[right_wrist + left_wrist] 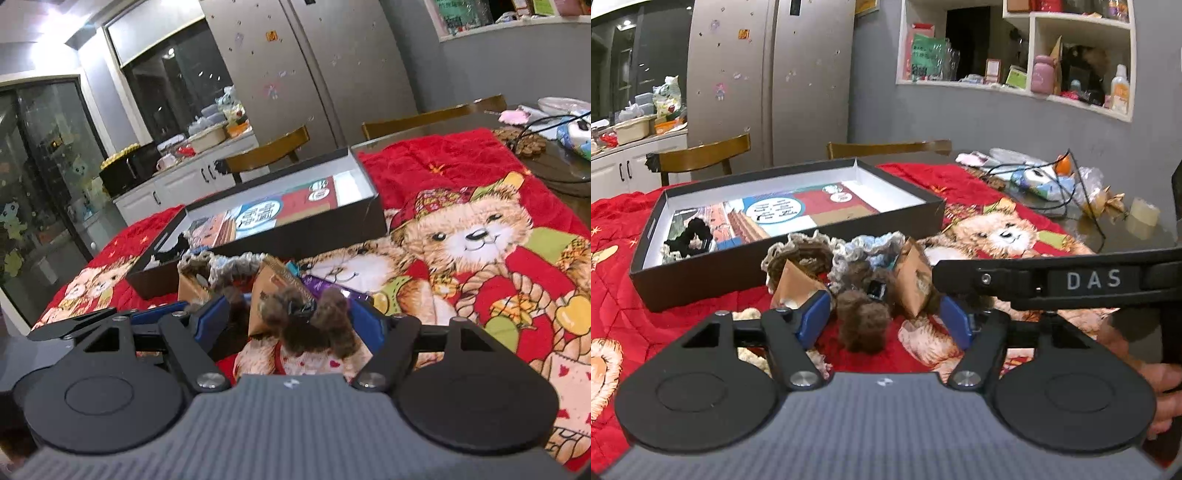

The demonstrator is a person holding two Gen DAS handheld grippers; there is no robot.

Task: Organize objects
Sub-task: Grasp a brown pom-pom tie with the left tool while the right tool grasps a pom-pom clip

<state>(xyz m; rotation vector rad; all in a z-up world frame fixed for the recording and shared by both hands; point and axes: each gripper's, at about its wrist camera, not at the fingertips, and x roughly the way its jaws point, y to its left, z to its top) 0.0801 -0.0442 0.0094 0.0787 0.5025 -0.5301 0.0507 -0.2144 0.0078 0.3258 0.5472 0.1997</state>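
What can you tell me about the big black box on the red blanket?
The box is wide and shallow, like a lid turned upside down: black outside, white inside walls, seemingly cardboard. It lies flat and open on the red blanket. Its floor is covered by a colourful printed sheet. A black scrunchie sits in its near left corner. Frilly scrunchies lie against its front wall. No gripper touches it.

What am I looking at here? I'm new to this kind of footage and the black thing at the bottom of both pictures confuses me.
Those are two hand-held grippers, each with a camera looking along its fingers. One picture is from the left gripper, the other from the right gripper. Both are open and hold nothing. Between their blue pads lies a brown fluffy hair tie, one of a pile of hair ties and cardboard tags on a red teddy-bear blanket. Behind stands an open black box with a black scrunchie inside.
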